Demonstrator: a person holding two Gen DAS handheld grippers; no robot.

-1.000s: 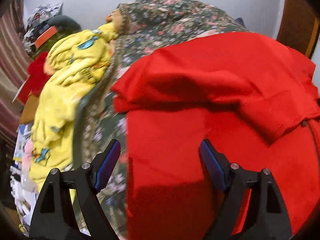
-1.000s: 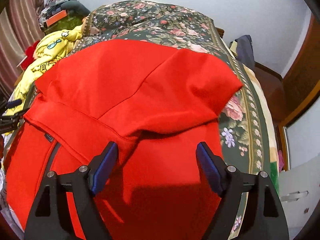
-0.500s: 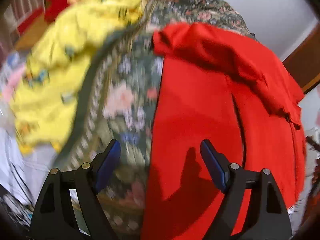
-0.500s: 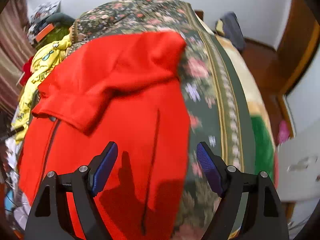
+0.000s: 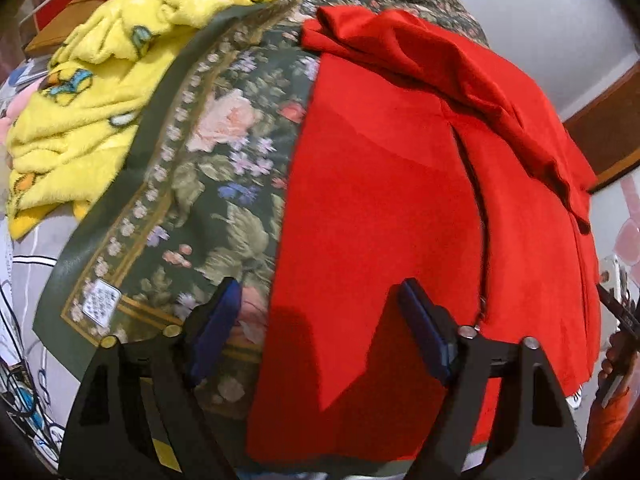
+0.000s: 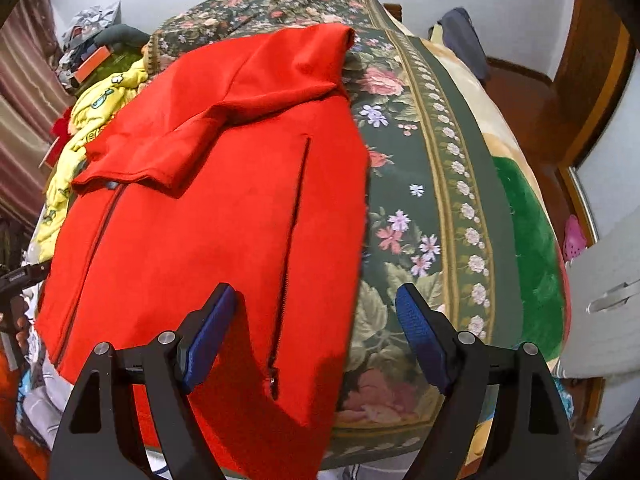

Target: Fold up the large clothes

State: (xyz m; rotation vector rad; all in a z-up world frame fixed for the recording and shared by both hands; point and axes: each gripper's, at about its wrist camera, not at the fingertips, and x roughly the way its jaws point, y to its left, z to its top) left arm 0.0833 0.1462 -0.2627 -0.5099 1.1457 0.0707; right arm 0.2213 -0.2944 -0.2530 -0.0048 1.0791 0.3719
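Observation:
A large red zip jacket (image 5: 384, 200) lies on the floral bed cover (image 5: 216, 168), its sleeves folded across the upper part. My left gripper (image 5: 320, 320) is open and empty above the jacket's near left bottom edge. In the right wrist view the jacket (image 6: 208, 220) shows a pocket zip down its front. My right gripper (image 6: 316, 328) is open and empty above the jacket's near right bottom corner, straddling its right edge.
A yellow fleece garment (image 5: 104, 80) lies bunched at the bed's left side, also in the right wrist view (image 6: 92, 112). The bed's near edge runs below both grippers. A wooden door frame (image 6: 588, 80) and a dark cloth (image 6: 464, 44) stand right of the bed.
Both grippers have pulled back from the folded sleeves toward the jacket's bottom hem and moved apart, left to the left edge, right to the right edge. Both stayed open.

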